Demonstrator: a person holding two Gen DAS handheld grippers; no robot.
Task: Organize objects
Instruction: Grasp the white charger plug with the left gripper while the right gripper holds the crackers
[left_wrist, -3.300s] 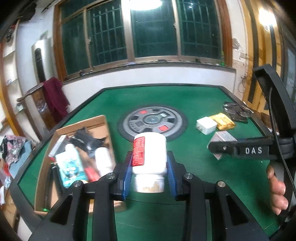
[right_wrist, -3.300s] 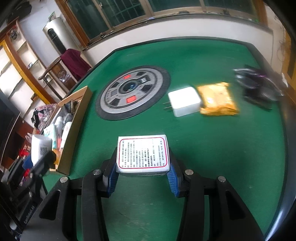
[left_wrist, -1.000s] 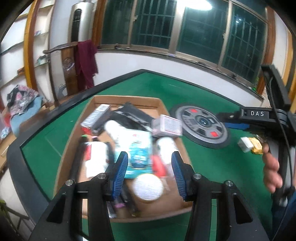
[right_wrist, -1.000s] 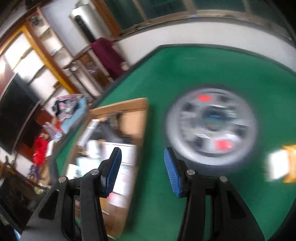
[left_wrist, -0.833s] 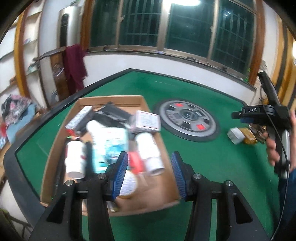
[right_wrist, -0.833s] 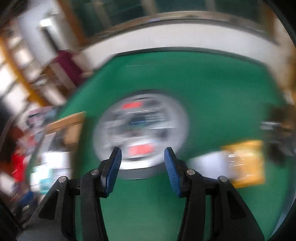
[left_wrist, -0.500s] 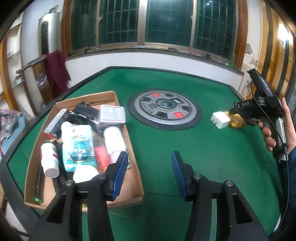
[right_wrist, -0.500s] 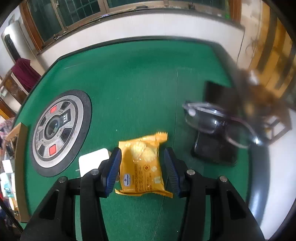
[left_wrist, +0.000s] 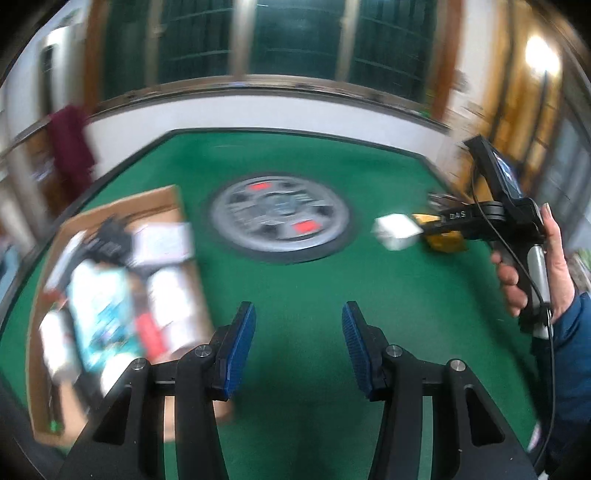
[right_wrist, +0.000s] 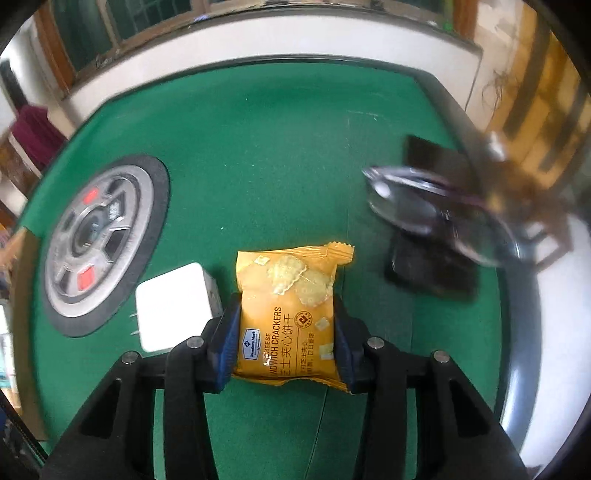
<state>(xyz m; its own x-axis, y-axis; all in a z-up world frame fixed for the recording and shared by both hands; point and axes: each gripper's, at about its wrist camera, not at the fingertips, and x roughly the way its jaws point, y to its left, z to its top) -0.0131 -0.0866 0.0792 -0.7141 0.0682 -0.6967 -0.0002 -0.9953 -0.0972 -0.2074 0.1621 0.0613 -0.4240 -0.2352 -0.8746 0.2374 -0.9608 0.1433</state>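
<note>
A yellow cracker packet (right_wrist: 290, 306) lies on the green table between the two blue pads of my right gripper (right_wrist: 284, 325); the jaws stand around it, wide apart, touching or nearly touching its sides. A white charger block (right_wrist: 173, 306) lies just left of it. In the left wrist view the block (left_wrist: 397, 232) and the packet (left_wrist: 443, 240) sit at the right, under the right gripper. My left gripper (left_wrist: 297, 328) is open and empty above the table. The cardboard box (left_wrist: 162, 199) with several items lies at the left, blurred.
A round grey wheel-like disc (right_wrist: 99, 236) is set in the table's middle; it also shows in the left wrist view (left_wrist: 280, 218). Glasses (right_wrist: 424, 206) lie on a black phone (right_wrist: 432, 273) near the right table edge. A hand (left_wrist: 532, 266) holds the right gripper's handle.
My right gripper has come down around the cracker packet, which now sits between its pads. My left gripper has swung right, away from the box, still open and empty.
</note>
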